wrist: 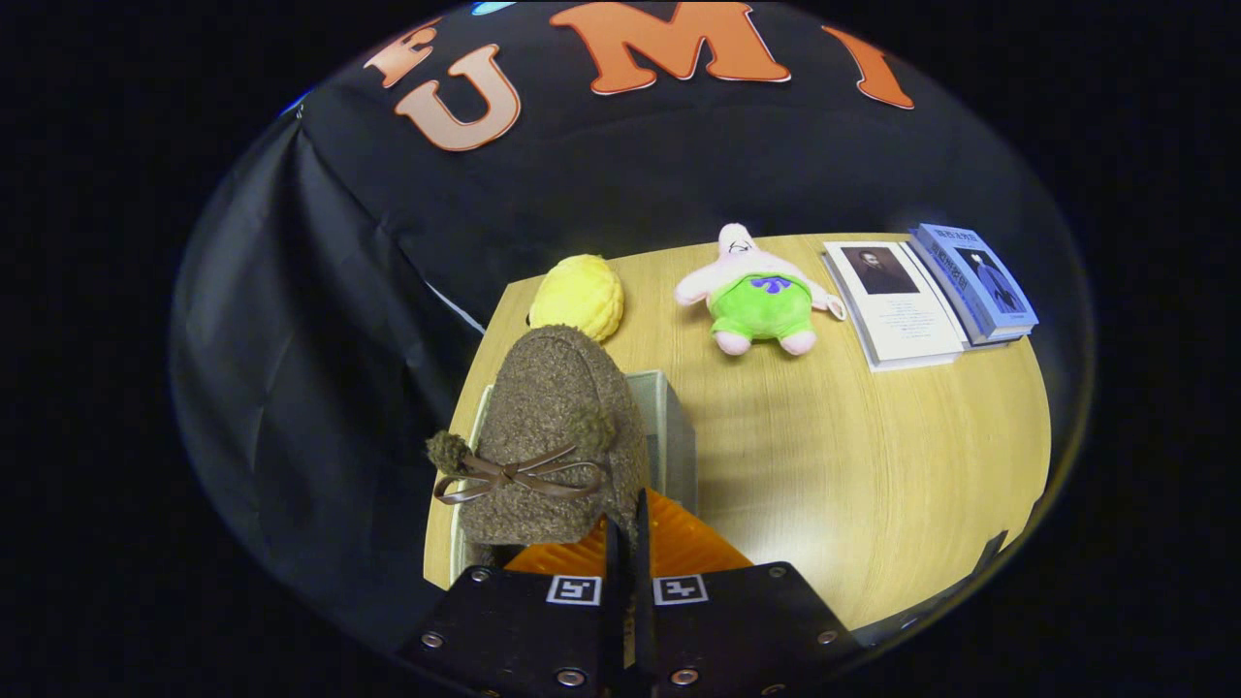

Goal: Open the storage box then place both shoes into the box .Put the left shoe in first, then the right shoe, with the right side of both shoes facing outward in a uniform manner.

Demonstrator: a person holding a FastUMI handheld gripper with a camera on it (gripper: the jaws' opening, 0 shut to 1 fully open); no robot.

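- Tool (628, 543): its orange ribbed fingers are pressed nearly together, pinching the heel rim of the brown fuzzy shoe with a leather bow (548, 436).
- Shoe hangs over the open grey storage box (669, 427) at the left of the wooden desk (873, 465).
- Step judged: shoe placement; next move calls for lowering it with the right side facing outward.

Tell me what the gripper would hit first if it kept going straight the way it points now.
The gripper has its fingers closed on the heel edge of the brown fuzzy shoe, so that shoe already lies in its line. Beyond it comes the storage box, then probably the yellow plush; depth is unclear.
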